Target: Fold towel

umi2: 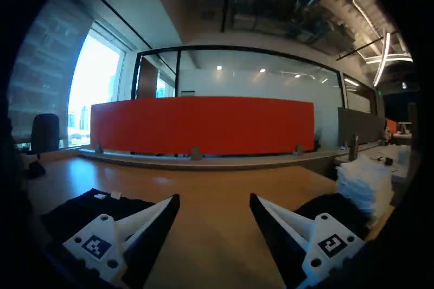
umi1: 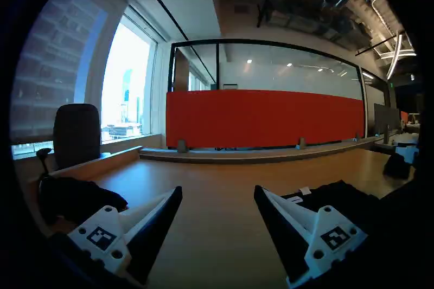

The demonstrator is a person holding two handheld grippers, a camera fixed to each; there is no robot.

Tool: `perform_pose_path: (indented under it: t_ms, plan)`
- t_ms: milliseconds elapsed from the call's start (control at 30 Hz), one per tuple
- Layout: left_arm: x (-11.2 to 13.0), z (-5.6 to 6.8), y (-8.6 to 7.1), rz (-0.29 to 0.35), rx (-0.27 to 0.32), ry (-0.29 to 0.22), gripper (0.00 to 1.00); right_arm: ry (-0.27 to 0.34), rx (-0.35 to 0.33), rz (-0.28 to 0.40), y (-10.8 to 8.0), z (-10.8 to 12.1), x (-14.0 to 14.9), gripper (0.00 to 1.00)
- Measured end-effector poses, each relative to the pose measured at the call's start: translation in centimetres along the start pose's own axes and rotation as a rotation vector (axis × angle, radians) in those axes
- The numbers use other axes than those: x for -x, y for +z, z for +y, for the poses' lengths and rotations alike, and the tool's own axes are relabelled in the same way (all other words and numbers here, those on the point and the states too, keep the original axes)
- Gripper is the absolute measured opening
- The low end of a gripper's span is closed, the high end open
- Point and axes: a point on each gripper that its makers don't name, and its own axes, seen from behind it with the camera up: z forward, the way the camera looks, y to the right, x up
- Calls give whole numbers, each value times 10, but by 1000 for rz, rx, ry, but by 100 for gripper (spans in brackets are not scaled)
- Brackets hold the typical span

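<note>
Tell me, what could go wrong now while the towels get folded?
The left hand-held gripper and the right hand-held gripper are both open, holding nothing. The black towel lies off to the side of the right one's fingers, so closing now would likely grab only air. A wide swing to the right might topple the stack of white towels on the table.
</note>
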Motion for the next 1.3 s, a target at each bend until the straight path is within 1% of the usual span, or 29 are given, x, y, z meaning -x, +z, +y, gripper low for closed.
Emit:
perform_pose_path:
  t_ms: [100, 300, 500, 700, 900, 1100, 1200, 1300]
  plan:
    - [-4, -5, -1, -13, -11, -10, 98, -4, 0, -5, 2, 0, 6, 99]
    - [-38, -10, -3, 2, 0, -24, 98, 6, 0, -2, -1, 1, -14, 99]
    - [-83, -10, -6, 4, 4, -28, 98, 16, -4, -10, -6, 0, -52, 99]
    - [-120, -8, -8, -16, 14, -40, 98, 7, 1, -11, -10, 0, -95, 99]
    - [-154, -7, -13, -21, 12, -26, 98, 3, -1, -15, -14, 0, -129, 99]
    - [-172, -3, -15, -47, 14, -26, 98, 3, 7, -18, -18, 1, -151, 99]
    - [-176, -2, -16, -50, 13, -29, 98, 2, 5, -25, -19, 1, -156, 99]
    - [-177, 0, -16, -68, 21, -28, 98, -2, 5, -33, -20, 0, -162, 99]
